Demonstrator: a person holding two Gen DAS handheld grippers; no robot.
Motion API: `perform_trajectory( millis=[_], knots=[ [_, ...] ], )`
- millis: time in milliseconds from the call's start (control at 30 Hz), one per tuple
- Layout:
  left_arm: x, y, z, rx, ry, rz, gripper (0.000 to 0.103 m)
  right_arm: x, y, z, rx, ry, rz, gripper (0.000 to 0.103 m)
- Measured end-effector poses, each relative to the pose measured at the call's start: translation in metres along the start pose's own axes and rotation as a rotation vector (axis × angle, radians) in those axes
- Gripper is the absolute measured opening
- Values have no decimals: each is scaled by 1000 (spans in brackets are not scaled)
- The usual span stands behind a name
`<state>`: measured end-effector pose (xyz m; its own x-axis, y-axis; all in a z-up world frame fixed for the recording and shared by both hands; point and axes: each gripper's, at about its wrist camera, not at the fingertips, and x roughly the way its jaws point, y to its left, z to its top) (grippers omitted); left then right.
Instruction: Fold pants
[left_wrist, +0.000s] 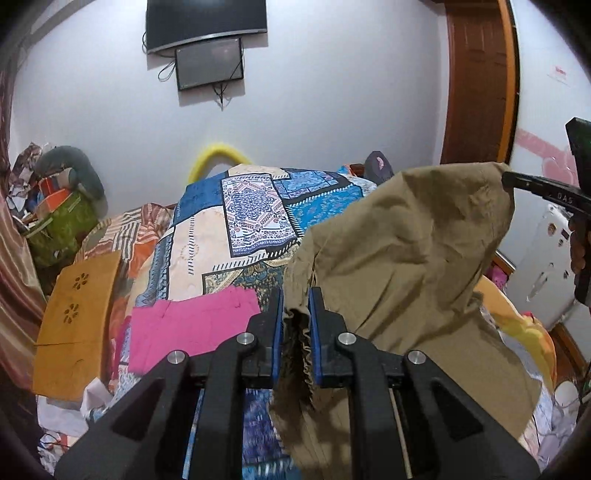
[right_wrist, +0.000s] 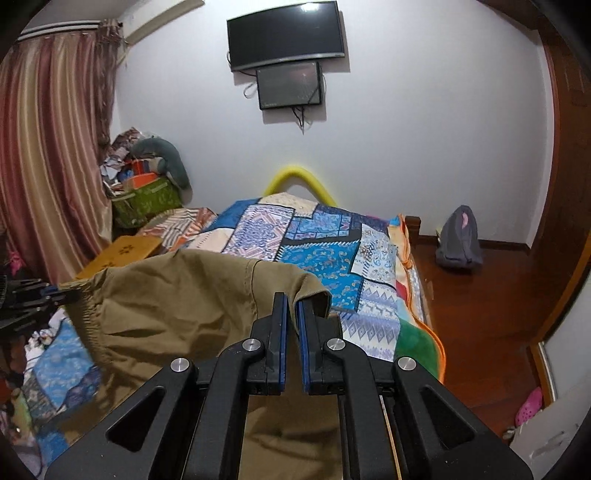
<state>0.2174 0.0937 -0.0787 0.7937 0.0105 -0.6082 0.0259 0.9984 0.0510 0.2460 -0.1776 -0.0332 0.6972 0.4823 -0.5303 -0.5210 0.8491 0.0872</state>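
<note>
We've got the khaki pants (left_wrist: 406, 251) lifted over the patchwork bedspread (right_wrist: 321, 254): left gripper (left_wrist: 295, 306) pinching the gathered waistband, right gripper (right_wrist: 291, 314) clamped on the opposite edge.

Between the matt black plastic fingers (left_wrist: 264, 325), faced with smooth blue pads, hangs creased khaki woven cloth, the pants (left_wrist: 406, 251). Ahead lies a soft printed patchwork bedspread (right_wrist: 317, 254); right of it, glossy wooden floor (right_wrist: 480, 306).
</note>
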Motion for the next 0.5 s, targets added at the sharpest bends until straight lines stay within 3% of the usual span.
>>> perform_trajectory(
  millis=[200,333,500],
  knots=[
    [-32,-15,-30,13,16,-25,13,-29,1,-34,18,13,-16,5],
    [-51,-30,-60,77,-19,-22,13,-46,2,-62,40,35,-24,5],
    [-59,-36,-99,70,24,-31,13,-65,8,-98,62,67,-34,5]
  ],
)
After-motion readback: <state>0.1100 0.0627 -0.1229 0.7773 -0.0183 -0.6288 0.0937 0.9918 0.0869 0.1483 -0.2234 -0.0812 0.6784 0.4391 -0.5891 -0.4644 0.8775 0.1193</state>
